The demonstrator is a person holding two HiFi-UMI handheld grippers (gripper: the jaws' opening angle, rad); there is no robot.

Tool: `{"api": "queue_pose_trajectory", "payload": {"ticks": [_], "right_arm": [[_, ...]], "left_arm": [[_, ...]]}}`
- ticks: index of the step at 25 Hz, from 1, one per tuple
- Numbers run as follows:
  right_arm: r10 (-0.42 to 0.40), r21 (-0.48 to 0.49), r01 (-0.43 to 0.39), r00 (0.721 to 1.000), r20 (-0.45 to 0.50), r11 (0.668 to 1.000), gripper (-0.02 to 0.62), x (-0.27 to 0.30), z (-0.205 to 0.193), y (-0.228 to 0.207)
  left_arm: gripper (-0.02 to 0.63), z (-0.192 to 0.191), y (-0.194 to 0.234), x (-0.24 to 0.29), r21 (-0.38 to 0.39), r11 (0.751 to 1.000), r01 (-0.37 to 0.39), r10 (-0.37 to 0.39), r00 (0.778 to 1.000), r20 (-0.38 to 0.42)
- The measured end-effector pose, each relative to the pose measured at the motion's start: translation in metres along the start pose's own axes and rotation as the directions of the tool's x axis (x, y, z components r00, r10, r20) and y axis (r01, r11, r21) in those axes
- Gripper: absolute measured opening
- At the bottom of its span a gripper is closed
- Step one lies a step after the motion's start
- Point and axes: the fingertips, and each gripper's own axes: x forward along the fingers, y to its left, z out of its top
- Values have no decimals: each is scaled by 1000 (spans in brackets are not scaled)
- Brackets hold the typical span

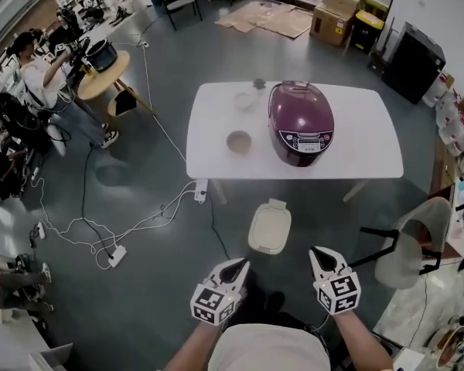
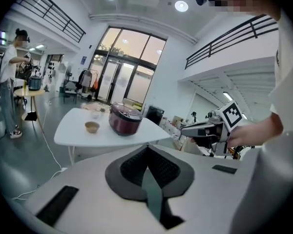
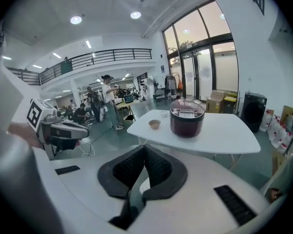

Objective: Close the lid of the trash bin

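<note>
Looking down on the trash bin point(image 1: 269, 227): standing on the grey floor, just short of the near edge of the white table point(image 1: 371, 141), lid lying flat on top, looks shut. Holding the left gripper point(image 1: 240, 263) and right gripper point(image 1: 319, 251) side by side in the air on the near side of the bin, clear of it, tips aimed roughly toward it. Reading both jaw pairs as pressed together in their own views, pads meeting, nothing pinched. On the table: maroon rice cooker point(image 1: 300, 122), lid down, small bowl point(image 1: 238, 141) just left of it, another small dish point(image 1: 245, 99) further back. Floor to the left: white power strip point(image 1: 116, 255) with cables trailing toward the table. Right of the bin: pale chair point(image 1: 406, 246).
</note>
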Motion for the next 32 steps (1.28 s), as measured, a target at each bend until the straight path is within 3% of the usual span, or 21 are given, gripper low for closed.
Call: {"api": "queue_pose_trajectory", "payload": {"ticks": [6,12,22,32], "right_arm": [[-14,-60,20,996,90,998,12,-68,12,0],[-14,-62,23,989,144,998,12,-114,6,0],[-16,-58,28,980,198,998,12,-135,10,21],[-65,-52,82,963,260,995,11,-135,35,48]], "left_arm": [[15,20,-49,-26,54,998,-13,9,997,74],[16,26,-75,-55,87,995,-53,43,992,117],[17,34,-86,-86,136,989,-54,34,989,146],[16,49,-61,-111,159,987,-14,-10,988,151]]}}
